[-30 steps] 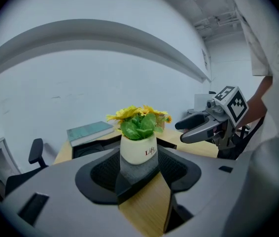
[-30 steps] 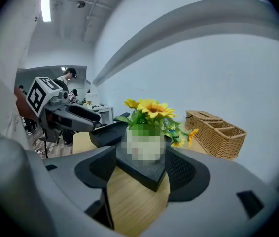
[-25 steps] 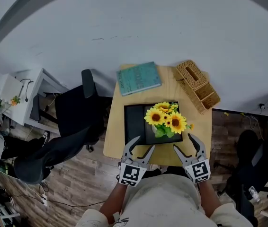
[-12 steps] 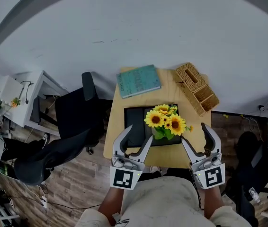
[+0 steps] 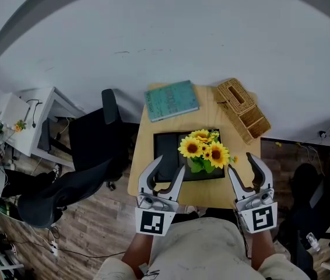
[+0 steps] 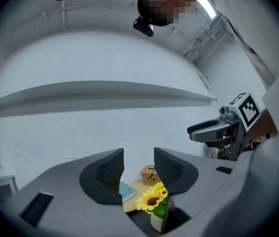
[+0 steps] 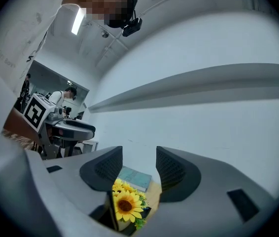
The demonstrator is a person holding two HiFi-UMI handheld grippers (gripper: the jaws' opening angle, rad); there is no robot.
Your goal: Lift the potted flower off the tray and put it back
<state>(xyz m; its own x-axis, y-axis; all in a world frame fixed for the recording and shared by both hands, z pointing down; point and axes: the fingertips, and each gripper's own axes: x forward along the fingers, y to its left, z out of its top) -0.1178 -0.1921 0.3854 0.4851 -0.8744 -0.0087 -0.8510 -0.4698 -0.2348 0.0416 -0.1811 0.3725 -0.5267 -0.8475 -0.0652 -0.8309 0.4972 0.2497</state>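
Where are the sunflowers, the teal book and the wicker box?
Sunflowers (image 5: 192,147): head view, on a yellow bloom.
Book (image 5: 171,100): head view, middle of its cover.
Wicker box (image 5: 238,101): head view, on its woven top.

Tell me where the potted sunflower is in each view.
Head view: potted sunflower right of and below centre.
Left gripper view: potted sunflower at bottom, slightly right of centre.
Right gripper view: potted sunflower at bottom, slightly left of centre.
Shared landmark: teal book behind it.

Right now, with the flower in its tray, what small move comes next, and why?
Probably lower the left tool and right tool toward the potted flower. It sits untouched on the black tray; both tools hover short of it, jaws just narrowed but open, nothing between them.
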